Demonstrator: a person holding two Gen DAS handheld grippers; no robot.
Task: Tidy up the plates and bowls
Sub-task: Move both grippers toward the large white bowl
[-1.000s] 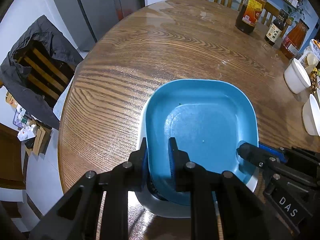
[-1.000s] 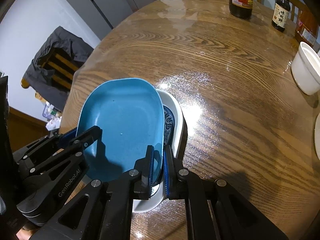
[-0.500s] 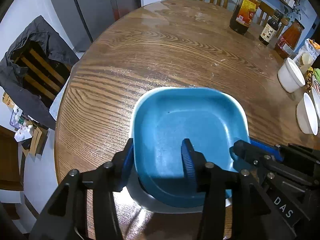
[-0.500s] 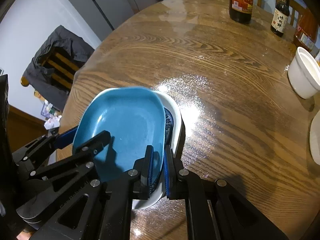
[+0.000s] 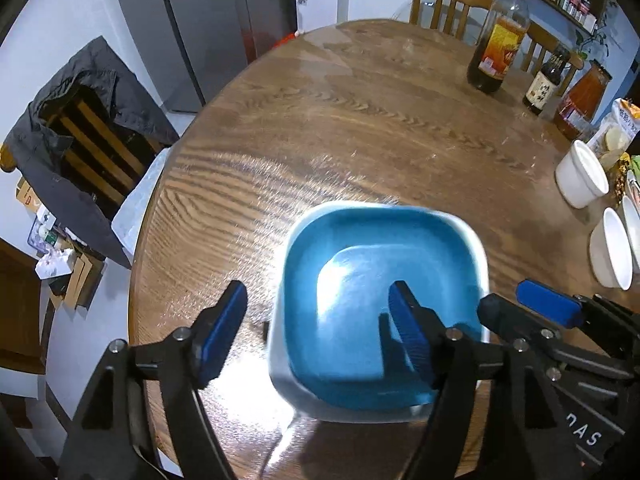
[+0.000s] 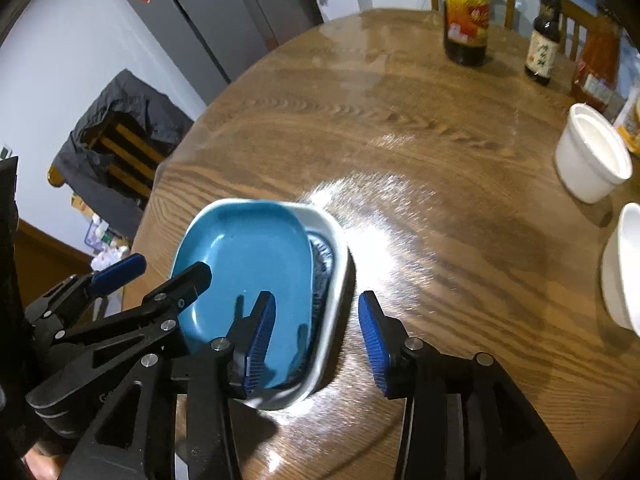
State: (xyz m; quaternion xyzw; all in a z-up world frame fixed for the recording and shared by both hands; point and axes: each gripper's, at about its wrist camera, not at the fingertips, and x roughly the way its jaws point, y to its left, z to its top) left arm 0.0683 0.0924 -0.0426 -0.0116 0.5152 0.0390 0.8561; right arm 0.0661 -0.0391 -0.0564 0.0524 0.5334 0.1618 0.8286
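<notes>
Blue glossy plate (image 5: pixel 384 304), squarish with rounded corners, is sitting nested inside a white dish (image 6: pixel 328 240) of the same shape, near the edge of the round wooden table (image 5: pixel 360 128). You can see a dark patterned strip of the white dish's inside along the plate's right side.

Both tongs are spread wide and gripping nothing. The left gripper (image 5: pixel 316 332) has one ribbed blue pad over the plate and the other out over bare wood to the left. The right gripper (image 6: pixel 316 336) straddles the white dish's right rim, not visibly touching it.

The tabletop is shiny oak-grain with glare patches. Off to the right there are white bowls (image 5: pixel 582 180), and at the far side two dark sauce bottles (image 6: pixel 466 16), one big, one small.
</notes>
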